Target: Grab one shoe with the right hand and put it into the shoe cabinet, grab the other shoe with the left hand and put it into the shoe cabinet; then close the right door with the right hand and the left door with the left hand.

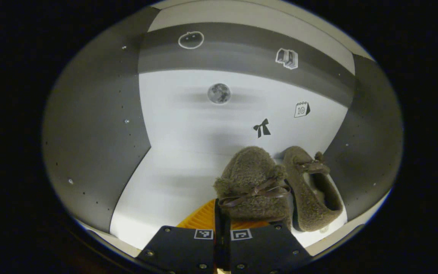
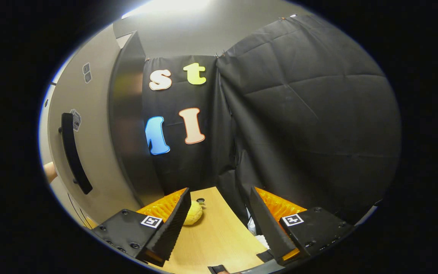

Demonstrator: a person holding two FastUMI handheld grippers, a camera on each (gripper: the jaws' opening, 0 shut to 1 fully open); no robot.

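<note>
Left claw point(image 1: 222, 228): closed tight on the heel of a fuzzy brown shoe point(image 1: 251, 186) with a ribbon bow, straight ahead of it.
Other shoe point(image 1: 312, 190): same soft fluff, just right of the held one, on the white cabinet shelf point(image 1: 173, 152).
Right claw point(image 2: 219, 224): wide open, holding nothing, over a wooden worktop point(image 2: 219, 236).
Cabinet door point(image 2: 93, 144): smooth, with a long dark handle point(image 2: 72, 152), left of the right claw.

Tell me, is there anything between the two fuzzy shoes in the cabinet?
Nothing. In the left gripper view the bow-tied shoe and the other shoe sit side by side, with just a thin dark gap between them on the white shelf.
</note>
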